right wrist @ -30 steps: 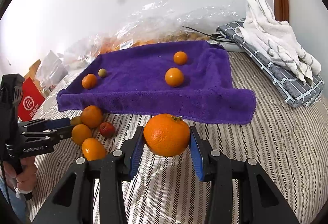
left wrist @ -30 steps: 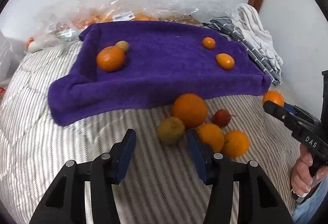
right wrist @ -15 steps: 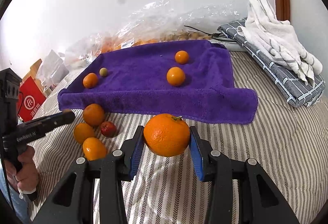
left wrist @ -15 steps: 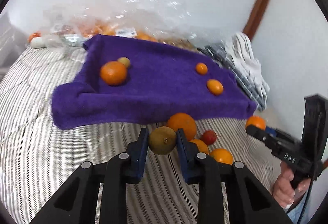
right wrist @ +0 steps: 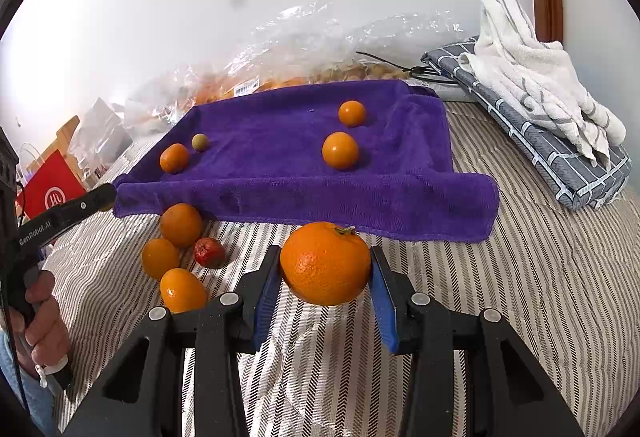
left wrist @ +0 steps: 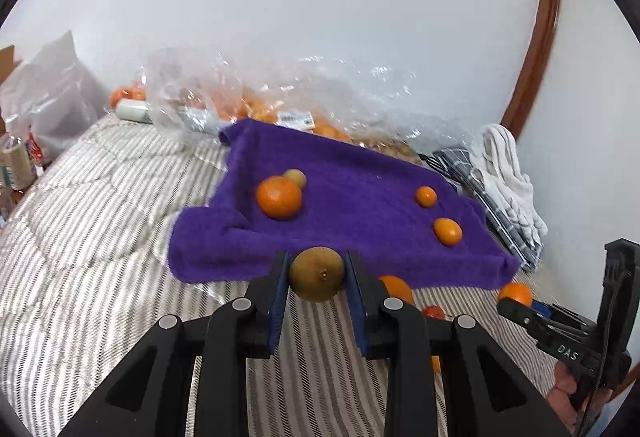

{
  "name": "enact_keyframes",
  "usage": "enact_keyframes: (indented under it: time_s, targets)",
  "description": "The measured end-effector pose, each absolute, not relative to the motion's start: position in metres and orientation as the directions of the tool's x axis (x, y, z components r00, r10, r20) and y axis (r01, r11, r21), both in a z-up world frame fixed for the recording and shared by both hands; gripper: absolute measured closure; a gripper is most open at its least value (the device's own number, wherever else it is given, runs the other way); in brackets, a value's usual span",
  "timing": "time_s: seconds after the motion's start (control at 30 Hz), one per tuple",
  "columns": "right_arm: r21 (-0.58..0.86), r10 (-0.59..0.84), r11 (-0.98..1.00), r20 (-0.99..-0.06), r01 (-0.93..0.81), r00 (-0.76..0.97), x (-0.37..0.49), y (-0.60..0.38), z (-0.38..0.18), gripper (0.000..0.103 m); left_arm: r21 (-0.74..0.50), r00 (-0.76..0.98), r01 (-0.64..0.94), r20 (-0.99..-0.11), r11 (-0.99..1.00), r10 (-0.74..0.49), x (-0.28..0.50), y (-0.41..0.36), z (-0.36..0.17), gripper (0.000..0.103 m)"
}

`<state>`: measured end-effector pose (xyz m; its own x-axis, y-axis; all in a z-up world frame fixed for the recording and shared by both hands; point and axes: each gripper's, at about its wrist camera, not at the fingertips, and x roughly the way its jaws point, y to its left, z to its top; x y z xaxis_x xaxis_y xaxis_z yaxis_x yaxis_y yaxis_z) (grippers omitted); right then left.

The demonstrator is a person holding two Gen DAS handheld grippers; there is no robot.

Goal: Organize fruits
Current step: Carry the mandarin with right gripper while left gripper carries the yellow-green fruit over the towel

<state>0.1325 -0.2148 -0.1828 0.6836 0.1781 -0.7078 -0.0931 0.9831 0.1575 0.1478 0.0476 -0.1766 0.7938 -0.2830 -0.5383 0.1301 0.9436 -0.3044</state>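
Observation:
My left gripper [left wrist: 317, 273] is shut on a greenish-brown round fruit [left wrist: 317, 274], held above the striped bedding just before the purple towel [left wrist: 360, 197]. My right gripper [right wrist: 325, 264] is shut on a large orange [right wrist: 325, 263] near the towel's [right wrist: 280, 141] front edge. On the towel lie an orange [left wrist: 279, 196] with a small green fruit [left wrist: 295, 177] behind it, and two small oranges [left wrist: 425, 196] [left wrist: 447, 231]. Three loose oranges [right wrist: 181, 224] and a small red fruit [right wrist: 209, 252] lie on the bedding at the left in the right wrist view.
Clear plastic bags of fruit [left wrist: 288, 105] lie behind the towel by the wall. A folded grey cloth with a white towel [right wrist: 536, 93] sits at the right. A red bag [right wrist: 52, 193] and bottles stand off the bed's left side. A person's hand [right wrist: 40, 317] holds the left tool.
My left gripper closed on the greenish-brown fruit beside the loose oranges, then lifted it and turned toward the towel. The right gripper stayed still with its orange.

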Motion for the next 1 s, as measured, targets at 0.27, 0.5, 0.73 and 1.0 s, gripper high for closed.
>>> enact_keyframes:
  time_s: [0.27,0.5,0.73,1.0]
  targets:
    - [0.168,0.185,0.981,-0.702,-0.093,0.688,0.131,-0.215,-0.182,0.06,-0.331,0.814,0.13,-0.503,0.934,-0.291,0.142,0.053,-0.168,0.077]
    - [0.189,0.175,0.98,-0.687,-0.059,0.705,0.127,-0.222,-0.181,0.06,-0.355,0.827,0.114,-0.484,0.928,-0.286,0.139,0.057,-0.165,0.077]
    - [0.18,0.15,0.983,-0.703,-0.031,0.695,0.129,-0.222,-0.181,0.06,-0.313,0.839,0.107,-0.482,0.944,-0.254,0.136,0.052,-0.164,0.077]
    - [0.182,0.144,0.983,-0.717,-0.016,0.682,0.116,-0.217,-0.179,0.06,-0.322,0.832,0.112,-0.486,0.94,-0.266,0.137,0.053,-0.166,0.077]
